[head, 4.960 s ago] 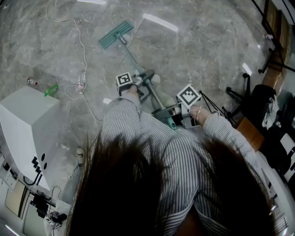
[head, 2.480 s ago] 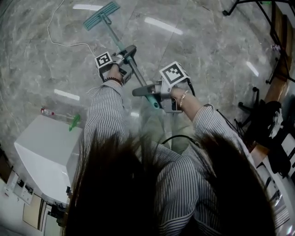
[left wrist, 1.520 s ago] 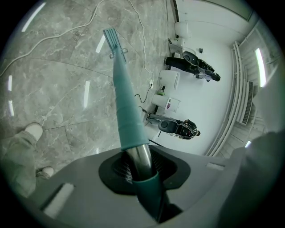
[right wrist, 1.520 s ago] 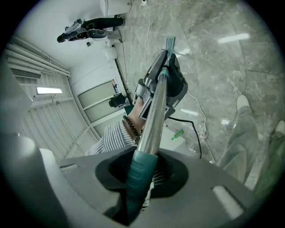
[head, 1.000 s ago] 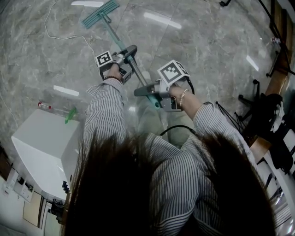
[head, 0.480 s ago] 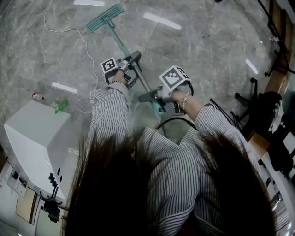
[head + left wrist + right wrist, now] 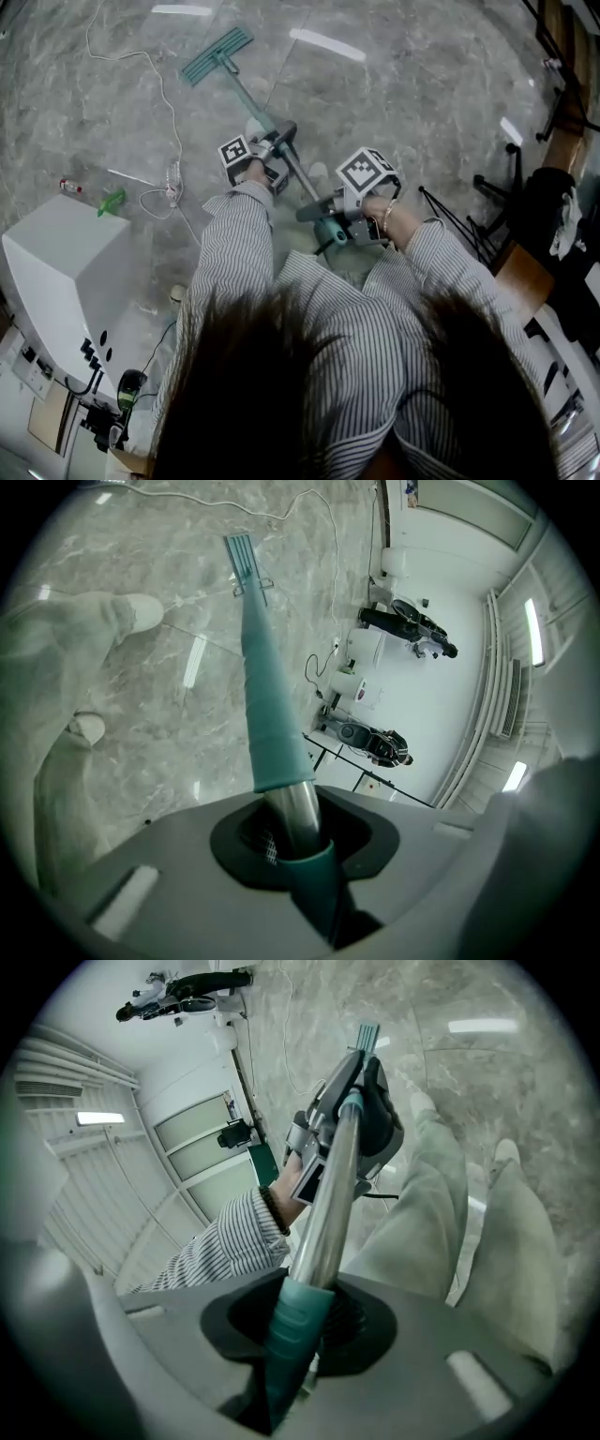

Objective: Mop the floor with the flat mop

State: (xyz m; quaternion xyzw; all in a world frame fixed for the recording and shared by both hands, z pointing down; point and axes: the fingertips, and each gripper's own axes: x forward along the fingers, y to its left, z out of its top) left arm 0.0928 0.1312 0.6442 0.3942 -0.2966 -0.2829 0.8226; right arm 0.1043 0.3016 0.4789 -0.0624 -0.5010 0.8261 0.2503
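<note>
Pinching what, the left gripper [image 7: 281, 141]?
— The handle of the flat mop [image 7: 246, 94]. In the left gripper view its jaws are closed around the bare metal tube, just below the teal sleeve [image 7: 267, 714].

And the right gripper [image 7: 319, 211]?
— It sits lower and further right in the head view. Its jaws are clamped on the ribbed teal grip [image 7: 292, 1321] at the handle's near end. The right gripper view shows the metal tube running from there up to the other gripper.

Where's the mop head [image 7: 217, 56]?
— Upper left of the head view, lying flat on the grey marble floor [image 7: 422, 112]. The handle slants from it down and right to the two grippers at centre.

Anything near it?
— A white cable [image 7: 171, 103] snakes down the left side, apart from the handle. A white cabinet [image 7: 56, 272] stands at lower left. A green item [image 7: 111, 202] and a small bottle [image 7: 67, 186] lie on the floor just above the cabinet.
</note>
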